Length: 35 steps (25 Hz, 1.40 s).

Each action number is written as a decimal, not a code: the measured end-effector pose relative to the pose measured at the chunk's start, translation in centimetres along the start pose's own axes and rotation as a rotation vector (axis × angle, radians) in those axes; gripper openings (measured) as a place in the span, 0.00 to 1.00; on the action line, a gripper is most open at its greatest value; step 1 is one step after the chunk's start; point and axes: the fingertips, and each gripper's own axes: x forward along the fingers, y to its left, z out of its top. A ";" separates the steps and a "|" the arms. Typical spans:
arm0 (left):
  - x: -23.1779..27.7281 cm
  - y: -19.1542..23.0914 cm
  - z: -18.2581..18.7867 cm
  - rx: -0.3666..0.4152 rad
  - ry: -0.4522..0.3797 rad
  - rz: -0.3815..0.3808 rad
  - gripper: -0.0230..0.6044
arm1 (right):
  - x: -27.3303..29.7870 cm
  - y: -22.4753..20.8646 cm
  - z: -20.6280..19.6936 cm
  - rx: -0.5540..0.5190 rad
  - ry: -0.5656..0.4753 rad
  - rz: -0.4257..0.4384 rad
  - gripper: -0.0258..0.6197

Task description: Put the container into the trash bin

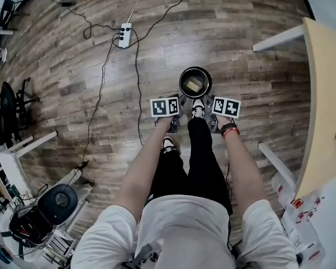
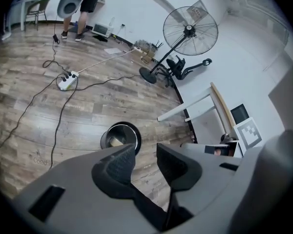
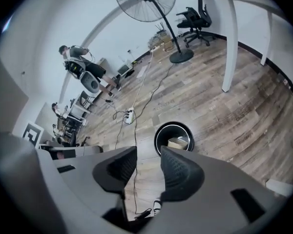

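Note:
A round black trash bin [image 1: 195,82] stands on the wood floor just ahead of my feet, with a tan box-like container [image 1: 194,84] lying inside it. The left gripper view shows the bin [image 2: 120,135] beyond the jaws, and the right gripper view shows the bin [image 3: 174,137] with the container [image 3: 178,143] in it. My left gripper [image 1: 172,121] and right gripper [image 1: 213,119] are held side by side on my side of the bin, above the floor. Both are open, and nothing sits between the jaws of either gripper [image 2: 146,162] [image 3: 148,168].
A white power strip [image 1: 124,35] with black cables trails across the floor beyond the bin. A wooden table [image 1: 322,94] with white legs stands at the right. A pedestal fan [image 2: 189,33] and office chairs stand by the far wall. A person [image 3: 80,67] stands in the background.

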 end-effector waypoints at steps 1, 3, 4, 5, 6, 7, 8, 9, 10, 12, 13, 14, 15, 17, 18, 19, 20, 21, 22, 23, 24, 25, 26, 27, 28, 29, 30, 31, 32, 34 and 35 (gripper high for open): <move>-1.7 -1.1 0.9 0.011 -0.023 -0.004 0.27 | -1.6 1.1 0.7 -0.020 -0.021 0.004 0.29; -4.9 -3.1 2.4 0.024 -0.079 -0.016 0.27 | -4.5 3.2 2.0 -0.054 -0.069 0.017 0.29; -6.5 -3.9 3.1 0.025 -0.108 -0.021 0.27 | -5.9 4.2 2.4 -0.072 -0.089 0.021 0.29; -8.0 -4.7 3.6 0.026 -0.134 -0.023 0.27 | -7.2 5.0 2.7 -0.093 -0.106 0.019 0.29; -9.5 -5.3 4.0 0.030 -0.157 -0.021 0.27 | -8.5 5.7 2.8 -0.117 -0.119 0.013 0.29; -10.9 -6.0 4.3 0.041 -0.175 -0.017 0.27 | -9.7 6.4 2.9 -0.140 -0.130 0.006 0.29; -12.2 -6.8 4.5 0.061 -0.190 -0.010 0.27 | -11.0 7.2 2.9 -0.162 -0.142 0.001 0.29; -13.6 -7.5 4.5 0.087 -0.201 -0.002 0.27 | -12.3 7.9 2.9 -0.180 -0.156 -0.003 0.29; -14.9 -8.3 4.5 0.116 -0.212 0.006 0.27 | -13.7 8.6 2.8 -0.195 -0.172 -0.006 0.29; -17.2 -9.5 3.8 0.159 -0.232 0.014 0.26 | -16.1 10.0 2.2 -0.208 -0.209 -0.001 0.29; -18.2 -9.7 3.5 0.170 -0.241 0.015 0.26 | -17.0 10.7 2.0 -0.208 -0.226 0.005 0.29; -19.0 -9.6 3.7 0.177 -0.249 0.015 0.26 | -17.4 11.6 2.2 -0.205 -0.243 0.011 0.29; -19.5 -9.1 4.4 0.182 -0.256 0.017 0.26 | -17.3 12.5 2.8 -0.199 -0.258 0.015 0.29; -20.4 -8.2 6.1 0.187 -0.270 0.020 0.25 | -17.1 13.9 4.2 -0.187 -0.286 0.020 0.28; -20.9 -8.4 6.2 0.189 -0.281 0.020 0.25 | -17.8 14.2 4.2 -0.187 -0.300 0.026 0.28; -21.8 -9.3 5.4 0.194 -0.296 0.019 0.25 | -19.1 14.3 3.6 -0.195 -0.315 0.035 0.28; -23.0 -10.5 4.2 0.201 -0.314 0.018 0.25 | -21.0 14.4 2.5 -0.210 -0.333 0.043 0.28; -24.5 -11.7 2.7 0.210 -0.332 0.017 0.25 | -23.2 14.7 1.3 -0.230 -0.353 0.046 0.28; -26.2 -12.6 1.5 0.220 -0.348 0.016 0.25 | -25.2 15.3 0.2 -0.249 -0.372 0.044 0.28; -27.9 -13.3 0.5 0.229 -0.362 0.014 0.25 | -27.0 16.1 -0.7 -0.264 -0.390 0.042 0.28; -29.4 -13.7 -0.2 0.238 -0.373 0.008 0.25 | -28.4 17.0 -1.4 -0.276 -0.407 0.041 0.28; -30.7 -14.1 -0.6 0.250 -0.383 0.002 0.24 | -29.6 18.0 -1.7 -0.287 -0.425 0.040 0.28; -31.6 -14.5 -0.8 0.263 -0.392 -0.003 0.24 | -30.5 18.9 -1.8 -0.300 -0.443 0.040 0.28; -32.4 -14.8 -0.8 0.275 -0.402 -0.008 0.24 | -31.3 19.6 -1.6 -0.313 -0.461 0.037 0.28; -33.0 -15.1 -0.8 0.285 -0.412 -0.012 0.24 | -32.0 20.3 -1.5 -0.322 -0.479 0.035 0.28; -33.6 -15.3 -0.7 0.296 -0.422 -0.015 0.24 | -32.6 20.9 -1.3 -0.329 -0.497 0.035 0.28; -34.4 -15.5 -0.8 0.311 -0.431 -0.017 0.23 | -33.3 21.7 -1.3 -0.334 -0.515 0.036 0.28; -35.3 -15.6 -1.0 0.331 -0.439 -0.017 0.23 | -34.0 22.6 -1.5 -0.339 -0.533 0.038 0.28; -36.2 -15.7 -1.3 0.353 -0.449 -0.015 0.23 | -34.7 23.4 -1.9 -0.344 -0.548 0.038 0.28; -38.1 -16.3 -2.0 0.385 -0.474 -0.013 0.23 | -36.2 24.4 -2.9 -0.357 -0.577 0.037 0.28; -38.9 -16.6 -2.3 0.397 -0.488 -0.014 0.22 | -36.9 24.8 -3.4 -0.362 -0.590 0.036 0.27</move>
